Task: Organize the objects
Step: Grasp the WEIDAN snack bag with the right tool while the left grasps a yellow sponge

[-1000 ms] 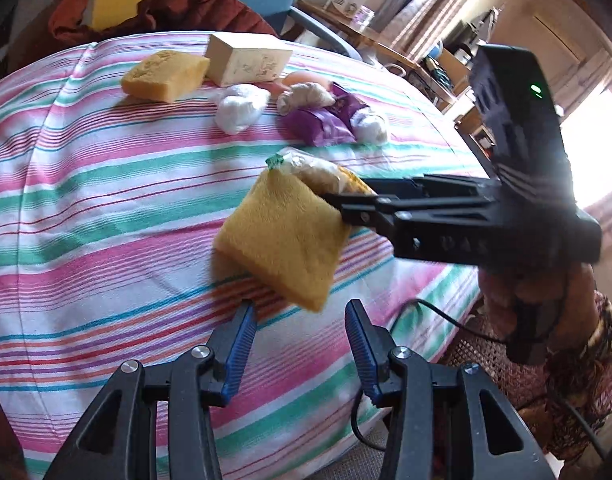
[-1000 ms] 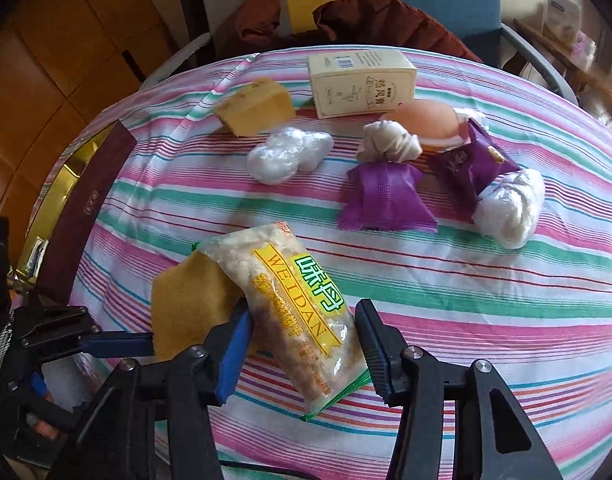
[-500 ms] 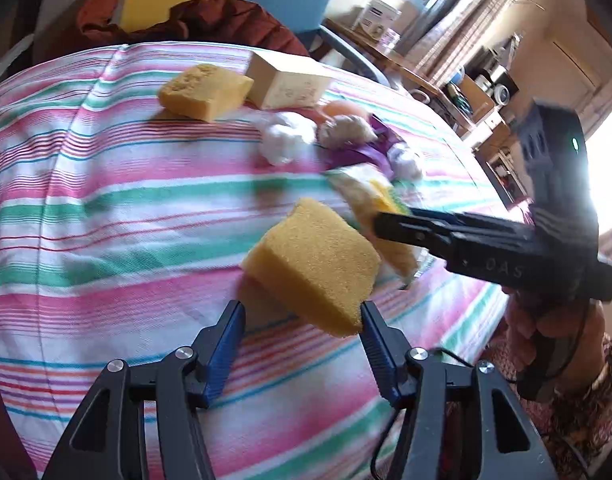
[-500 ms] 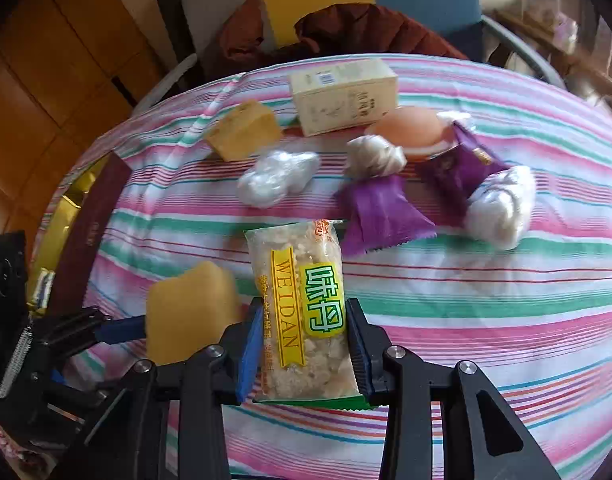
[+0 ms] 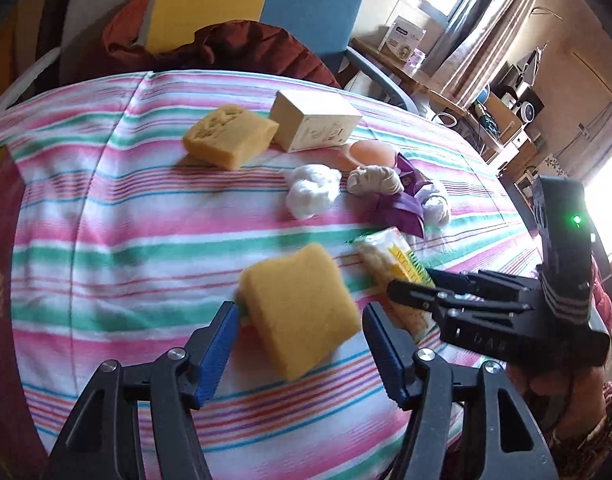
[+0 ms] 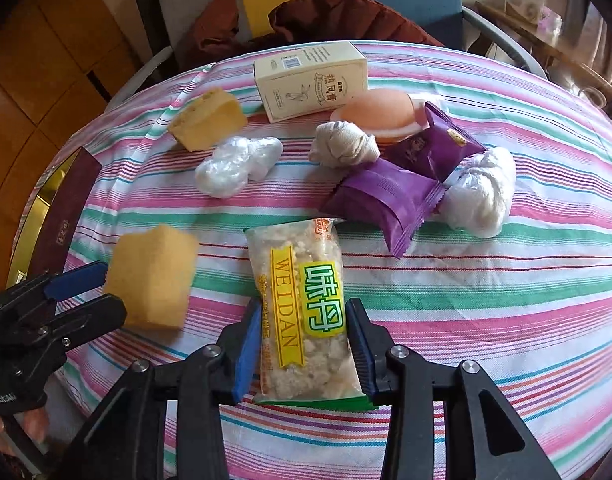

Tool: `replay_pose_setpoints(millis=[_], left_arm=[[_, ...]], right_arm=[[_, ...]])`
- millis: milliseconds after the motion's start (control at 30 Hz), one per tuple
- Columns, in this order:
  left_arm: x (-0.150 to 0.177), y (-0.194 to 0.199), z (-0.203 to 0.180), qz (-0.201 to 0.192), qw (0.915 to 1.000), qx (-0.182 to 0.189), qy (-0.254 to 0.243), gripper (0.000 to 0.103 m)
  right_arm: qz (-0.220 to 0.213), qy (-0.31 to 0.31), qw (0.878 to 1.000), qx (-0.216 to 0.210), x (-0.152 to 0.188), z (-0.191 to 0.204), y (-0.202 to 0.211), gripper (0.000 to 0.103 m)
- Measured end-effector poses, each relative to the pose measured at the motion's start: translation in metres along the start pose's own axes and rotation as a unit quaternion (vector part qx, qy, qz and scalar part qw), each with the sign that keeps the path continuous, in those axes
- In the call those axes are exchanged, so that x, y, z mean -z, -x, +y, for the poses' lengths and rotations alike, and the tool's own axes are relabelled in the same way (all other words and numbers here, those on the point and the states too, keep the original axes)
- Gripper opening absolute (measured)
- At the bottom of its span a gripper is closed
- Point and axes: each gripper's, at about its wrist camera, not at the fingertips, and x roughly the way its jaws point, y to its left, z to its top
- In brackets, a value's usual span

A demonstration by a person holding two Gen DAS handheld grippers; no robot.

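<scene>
the yellow sponge (image 5: 302,308) is the thing that changed most. a second ago it hung from the snack packet, pinched together with it by the right gripper; now it sits apart, between the blue pads of the left gripper (image 5: 300,354), at about 6 o'clock in the left wrist view. those jaws are opening and the pads do not press on the sponge; small gaps show on both sides, so i judge it released. whether it already rests on the striped tablecloth (image 5: 106,216) i cannot tell, the sponge is blurred.

the snack packet (image 6: 304,312) is now alone in the right gripper (image 6: 302,344), at 6 o'clock in the right wrist view. its pads touch both long edges, so it is grasped, though the jaws ease open a little.

so the two things are separated, and each can go to its own place.

further out, toward 12 o'clock, the second sponge (image 6: 208,122), the cream box (image 6: 309,80), the purple packets (image 6: 381,200) and the white bundles (image 6: 238,166) lie in a loose group.
</scene>
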Motion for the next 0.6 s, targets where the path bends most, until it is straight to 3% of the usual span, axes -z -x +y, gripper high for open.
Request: replay_pose_setpoints(millis=[100, 200, 400, 500, 600], left_arm=[[-0.005, -0.017, -0.003, 0.025, 0.9995, -0.015, -0.013, 0.070], [0.000, -0.022, 0.003, 0.025, 0.9991, -0.028, -0.020, 0.070], [0.015, -0.013, 0.008, -0.010, 0.9988, -0.012, -0.045, 0.060], [0.022, -0.004, 0.012, -0.020, 0.9992, 0.000, -0.034, 0.056], [0.027, 0.006, 0.014, -0.030, 0.9988, -0.012, -0.037, 0.054]], right_arm=[[0.003, -0.002, 1.000, 0.001, -0.001, 0.000, -0.002, 0.043], [0.002, 0.003, 1.000, 0.005, 0.000, 0.001, -0.002, 0.043], [0.004, 0.013, 1.000, 0.011, 0.000, 0.004, -0.004, 0.045], [0.006, 0.030, 0.999, 0.021, 0.000, 0.011, -0.008, 0.048], [0.003, 0.054, 0.998, 0.042, 0.003, 0.018, -0.009, 0.048]])
